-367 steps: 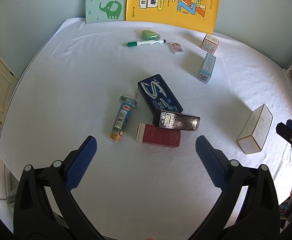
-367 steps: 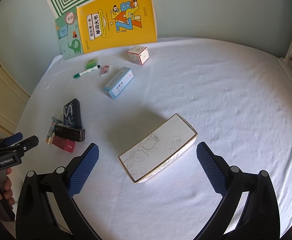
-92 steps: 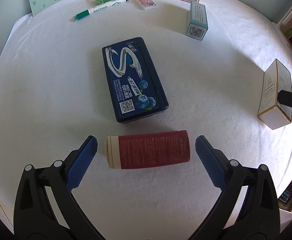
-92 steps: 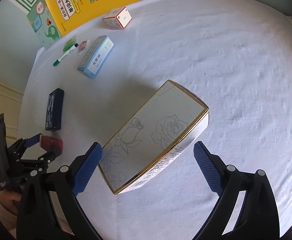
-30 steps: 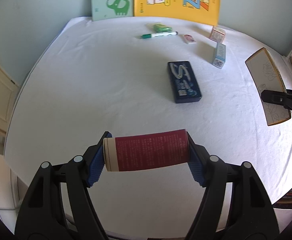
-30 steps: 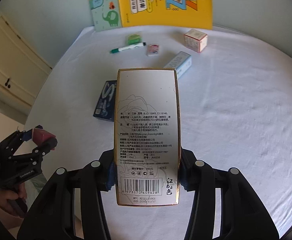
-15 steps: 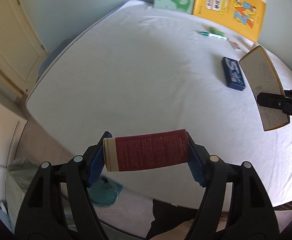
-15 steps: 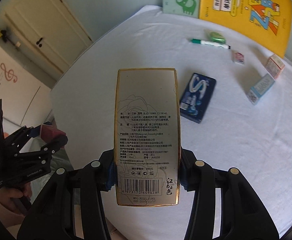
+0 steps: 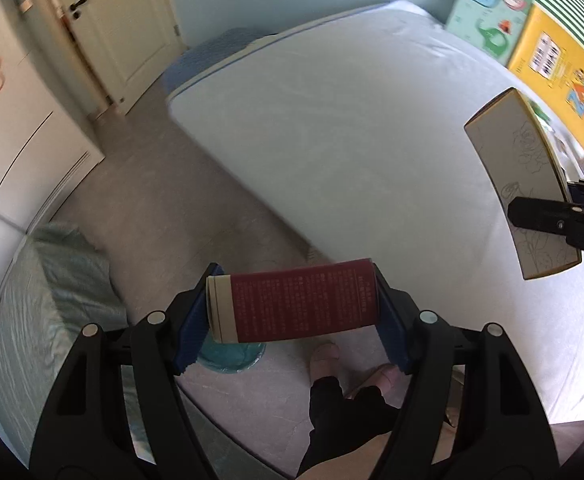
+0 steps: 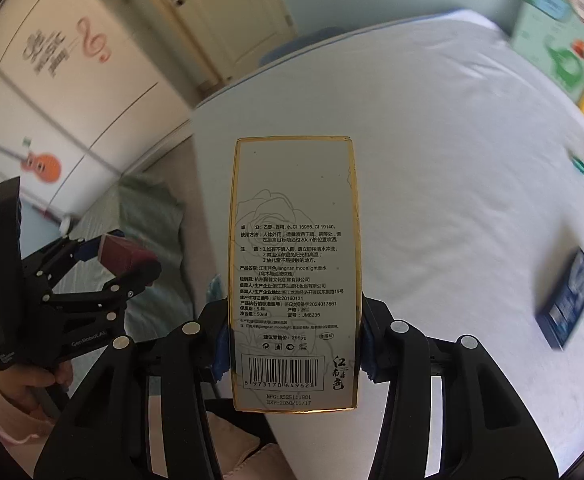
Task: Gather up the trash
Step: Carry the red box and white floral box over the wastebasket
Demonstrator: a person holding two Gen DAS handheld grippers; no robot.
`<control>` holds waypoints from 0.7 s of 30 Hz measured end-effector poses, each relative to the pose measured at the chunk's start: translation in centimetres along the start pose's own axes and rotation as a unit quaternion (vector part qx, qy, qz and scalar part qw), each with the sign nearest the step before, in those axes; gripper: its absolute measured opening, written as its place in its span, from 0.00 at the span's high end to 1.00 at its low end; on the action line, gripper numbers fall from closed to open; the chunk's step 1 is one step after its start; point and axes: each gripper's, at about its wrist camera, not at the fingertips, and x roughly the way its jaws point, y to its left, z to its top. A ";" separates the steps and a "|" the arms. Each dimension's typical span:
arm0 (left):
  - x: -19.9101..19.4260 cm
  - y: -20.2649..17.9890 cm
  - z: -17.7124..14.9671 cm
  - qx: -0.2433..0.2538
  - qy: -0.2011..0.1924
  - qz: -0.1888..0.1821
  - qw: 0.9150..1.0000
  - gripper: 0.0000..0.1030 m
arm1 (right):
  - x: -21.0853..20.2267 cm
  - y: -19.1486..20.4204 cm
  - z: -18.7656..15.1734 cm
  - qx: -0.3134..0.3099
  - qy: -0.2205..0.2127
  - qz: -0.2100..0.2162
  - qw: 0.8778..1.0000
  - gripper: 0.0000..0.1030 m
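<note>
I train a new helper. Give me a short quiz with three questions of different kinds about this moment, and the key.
1. True or false: the left gripper is shut on the red box.
2. What does the right gripper hold? A) green marker B) white box with gold edges C) dark blue box
3. Fill in: the dark blue box lies on the white ____.

Key: 1 true. 2 B. 3 bed.

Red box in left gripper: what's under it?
Below the red box there is grey floor and part of a teal bin; the box covers most of the bin.
</note>
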 end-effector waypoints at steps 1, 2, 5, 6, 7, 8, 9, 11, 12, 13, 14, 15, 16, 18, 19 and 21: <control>0.0 0.8 -0.2 -0.011 0.001 0.005 1.000 0.33 | 0.7 1.0 0.6 -0.014 0.006 0.007 1.000 0.52; 0.0 1.7 -0.4 -0.021 0.002 0.010 1.000 0.33 | 1.2 1.8 1.0 -0.025 0.011 0.013 1.000 0.52; 0.1 4.2 -1.0 -0.054 0.007 0.024 0.998 0.33 | 3.3 4.8 2.5 -0.063 0.028 0.035 0.997 0.52; 0.1 5.1 -1.3 -0.065 0.009 0.029 0.997 0.33 | 3.8 5.7 2.9 -0.073 0.033 0.040 0.996 0.52; 0.2 5.8 -1.5 -0.076 0.011 0.033 0.997 0.33 | 4.4 6.7 3.3 -0.085 0.040 0.046 0.995 0.52; 0.1 6.5 -1.8 -0.084 0.013 0.037 0.996 0.33 | 4.9 7.4 3.6 -0.093 0.044 0.050 0.993 0.52; 0.2 7.4 -2.2 -0.094 0.016 0.041 0.995 0.33 | 5.5 8.3 3.9 -0.104 0.050 0.056 0.992 0.52; 0.3 8.9 -2.8 -0.112 0.020 0.048 0.992 0.33 | 6.6 9.8 4.3 -0.122 0.060 0.064 0.989 0.52; 0.3 9.8 -3.1 -0.121 0.022 0.052 0.991 0.33 | 7.2 10.6 4.6 -0.132 0.065 0.068 0.987 0.52; 0.3 10.5 -3.4 -0.129 0.024 0.055 0.990 0.33 | 7.7 11.1 4.8 -0.138 0.069 0.072 0.985 0.52; 0.3 11.1 -3.8 -0.137 0.026 0.057 0.989 0.33 | 8.3 12.0 5.2 -0.146 0.075 0.078 0.983 0.52; 0.4 11.8 -3.9 -0.145 0.028 0.060 0.987 0.33 | 8.6 12.6 5.1 -0.152 0.079 0.082 0.982 0.52; 0.5 12.4 -4.1 -0.152 0.030 0.063 0.986 0.33 | 9.2 13.5 5.3 -0.159 0.085 0.086 0.980 0.52; 0.7 13.5 -4.5 -0.165 0.034 0.067 0.983 0.33 | 10.0 14.7 5.4 -0.173 0.094 0.093 0.976 0.52; 0.7 13.9 -4.7 -0.172 0.035 0.069 0.982 0.33 | 10.4 15.4 5.4 -0.179 0.098 0.097 0.974 0.52; 0.7 15.0 -5.2 -0.183 0.037 0.074 0.980 0.33 | 11.2 16.8 5.6 -0.194 0.107 0.104 0.970 0.52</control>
